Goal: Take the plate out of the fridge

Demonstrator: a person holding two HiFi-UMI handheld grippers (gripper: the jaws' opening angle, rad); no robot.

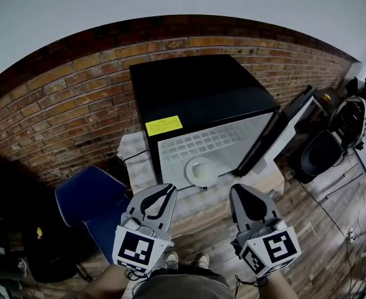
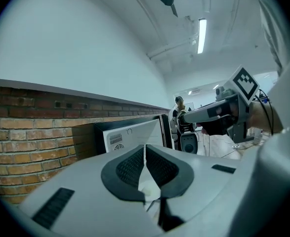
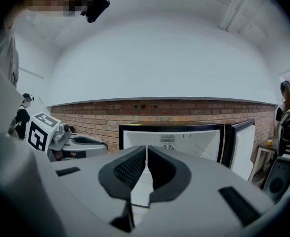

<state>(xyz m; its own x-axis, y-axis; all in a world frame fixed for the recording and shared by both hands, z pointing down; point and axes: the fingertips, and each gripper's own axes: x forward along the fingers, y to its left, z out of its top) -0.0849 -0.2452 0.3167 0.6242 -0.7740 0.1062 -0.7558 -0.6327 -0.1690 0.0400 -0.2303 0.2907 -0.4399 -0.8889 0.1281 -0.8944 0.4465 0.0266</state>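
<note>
Plate (image 1: 201,170) at fridge (image 1: 195,98) front looks stiff, slick, breakable, so pinch its near rim; left gripper (image 1: 168,189) and right gripper (image 1: 241,189) jaws clenched, empty.

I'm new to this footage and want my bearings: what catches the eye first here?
A small black fridge stands against the brick wall, its door swung open to the right. A white plate sits at the front of its pale interior. In the foreground, the left gripper and right gripper point towards it, both with jaws together and empty.
</note>
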